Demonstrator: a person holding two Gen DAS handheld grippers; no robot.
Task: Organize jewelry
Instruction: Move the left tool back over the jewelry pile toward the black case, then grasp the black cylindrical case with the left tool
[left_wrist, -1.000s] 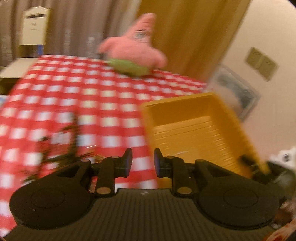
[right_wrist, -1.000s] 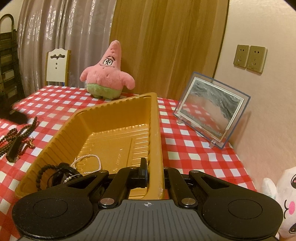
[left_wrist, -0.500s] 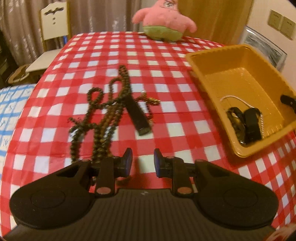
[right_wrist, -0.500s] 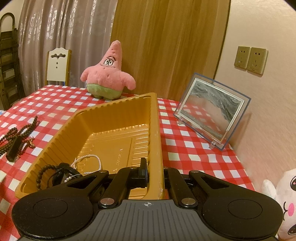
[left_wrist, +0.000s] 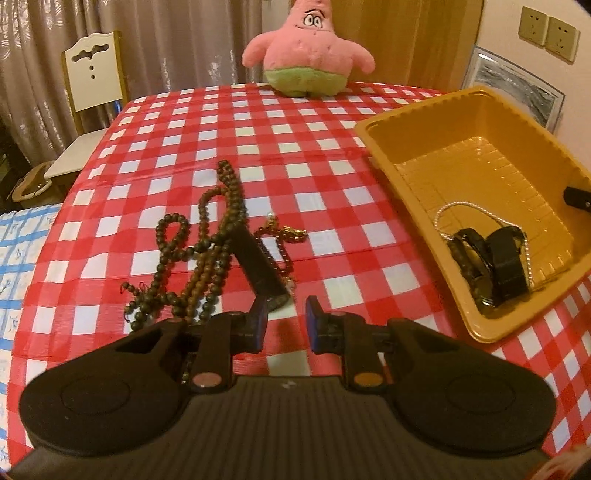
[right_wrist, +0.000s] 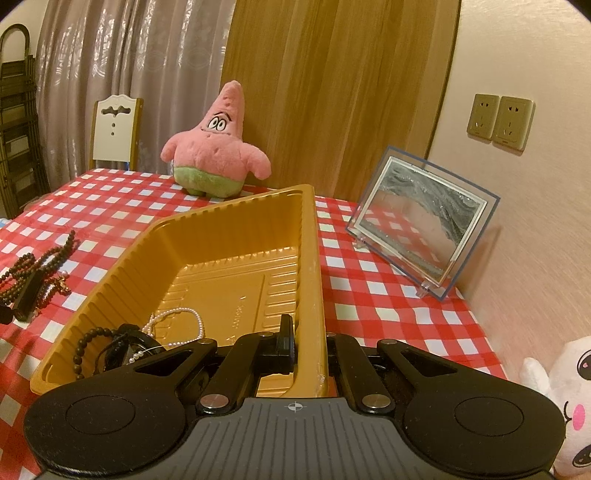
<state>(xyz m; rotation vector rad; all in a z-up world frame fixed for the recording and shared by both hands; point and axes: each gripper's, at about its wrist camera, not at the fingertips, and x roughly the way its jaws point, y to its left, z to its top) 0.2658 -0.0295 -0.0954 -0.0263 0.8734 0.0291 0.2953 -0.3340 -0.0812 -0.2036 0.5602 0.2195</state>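
Just ahead of the left gripper (left_wrist: 283, 317), jaws parted and empty, the beads (left_wrist: 207, 254) trail away; right gripper (right_wrist: 308, 345) pinches tray (right_wrist: 229, 236) wall.

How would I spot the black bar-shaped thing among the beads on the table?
Start at the gold tray on the red checked tablecloth; beside it lies a tangle of brown bead strings. The black bar lies slanted across them, the only smooth, solid, straight piece among round beads, just ahead of the left claw.
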